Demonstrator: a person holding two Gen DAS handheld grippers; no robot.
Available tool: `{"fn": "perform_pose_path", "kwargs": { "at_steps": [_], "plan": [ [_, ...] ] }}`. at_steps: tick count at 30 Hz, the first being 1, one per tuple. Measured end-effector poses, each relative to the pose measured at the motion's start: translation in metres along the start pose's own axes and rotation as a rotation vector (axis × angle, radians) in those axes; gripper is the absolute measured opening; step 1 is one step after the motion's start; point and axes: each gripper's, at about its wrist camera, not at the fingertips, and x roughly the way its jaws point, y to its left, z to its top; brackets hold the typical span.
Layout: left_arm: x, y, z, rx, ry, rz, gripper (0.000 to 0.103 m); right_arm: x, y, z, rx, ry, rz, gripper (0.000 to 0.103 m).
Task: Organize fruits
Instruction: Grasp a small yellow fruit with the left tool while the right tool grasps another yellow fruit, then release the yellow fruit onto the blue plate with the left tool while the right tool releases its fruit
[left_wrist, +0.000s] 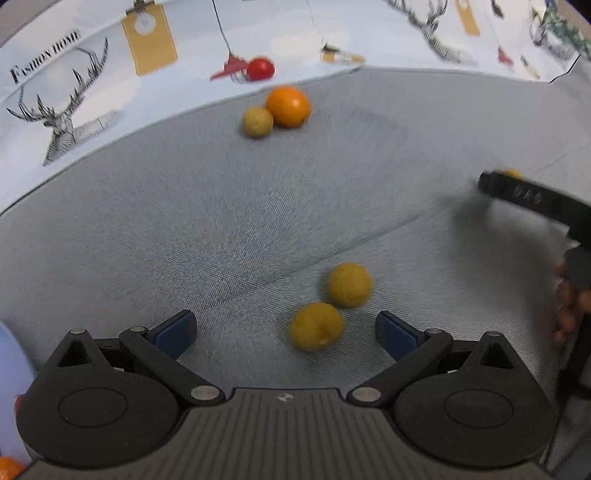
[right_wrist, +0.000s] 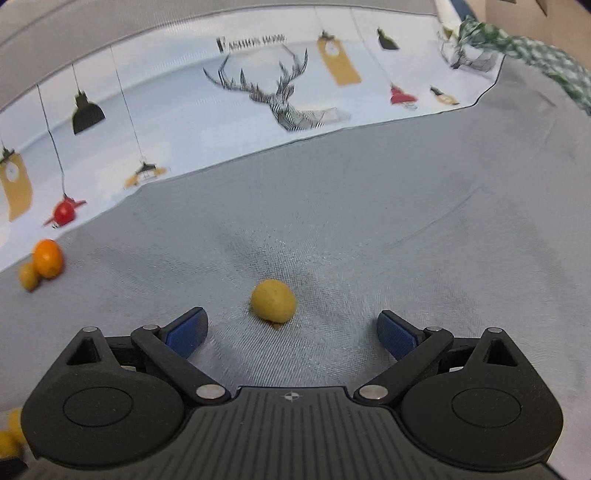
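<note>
In the left wrist view my left gripper (left_wrist: 286, 332) is open, low over grey cloth. A yellow fruit (left_wrist: 316, 326) lies between its blue fingertips, nearer the right one, and a second yellow fruit (left_wrist: 349, 284) touches it just beyond. Far ahead sit an orange (left_wrist: 288, 106), a small tan fruit (left_wrist: 257, 122) against it, and a red fruit (left_wrist: 260, 68). In the right wrist view my right gripper (right_wrist: 291, 332) is open with a lone yellow fruit (right_wrist: 273, 300) just ahead of its gap, touching neither finger. The orange (right_wrist: 48, 257) and red fruit (right_wrist: 63, 212) show at far left.
The grey cloth (left_wrist: 221, 221) meets a pale printed sheet with deer and lamps (right_wrist: 280, 96) at the back. A green checked cloth (right_wrist: 535, 62) lies at top right. A pale blue object (left_wrist: 11, 362) stands at the left edge. A hand (left_wrist: 565, 310) holds the right tool.
</note>
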Motion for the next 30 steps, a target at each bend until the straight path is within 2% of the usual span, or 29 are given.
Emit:
{"fn": "perform_pose_path", "kwargs": {
  "at_steps": [8, 9, 10, 11, 12, 14, 15, 22, 25, 30],
  "plan": [
    [0.001, 0.003, 0.0, 0.024, -0.025, -0.015, 0.102, 0.013, 0.004, 0.004, -0.034, -0.022, -0.01, 0.102],
    [-0.002, 0.003, -0.001, 0.024, -0.026, -0.021, 0.092, 0.012, 0.003, 0.004, -0.033, -0.022, -0.008, 0.102],
    [-0.007, 0.002, -0.002, 0.029, -0.042, -0.023, 0.069, 0.01, 0.003, 0.004, -0.03, -0.024, -0.006, 0.101],
    [-0.014, -0.001, -0.004, 0.049, -0.06, -0.025, 0.054, 0.008, 0.002, 0.003, -0.027, -0.034, -0.009, 0.092],
    [-0.019, -0.004, -0.004, 0.074, -0.067, -0.035, 0.031, 0.003, 0.002, 0.003, -0.03, -0.053, 0.0, 0.082],
    [-0.024, -0.006, -0.005, 0.082, -0.077, -0.037, 0.03, -0.002, 0.005, 0.002, -0.058, -0.083, 0.013, 0.03],
    [-0.026, -0.007, -0.005, 0.09, -0.085, -0.036, 0.03, -0.003, 0.006, 0.001, -0.071, -0.088, 0.001, 0.027],
    [-0.052, -0.003, -0.009, 0.069, -0.104, -0.011, 0.03, -0.017, 0.003, -0.001, -0.061, -0.169, -0.01, 0.027],
    [-0.072, 0.003, -0.016, 0.053, -0.114, -0.004, 0.03, -0.027, 0.006, -0.001, -0.083, -0.174, -0.013, 0.027],
    [-0.122, 0.016, -0.037, 0.028, -0.143, -0.024, 0.03, -0.084, 0.017, 0.001, -0.092, -0.242, 0.066, 0.027]
  ]
}}
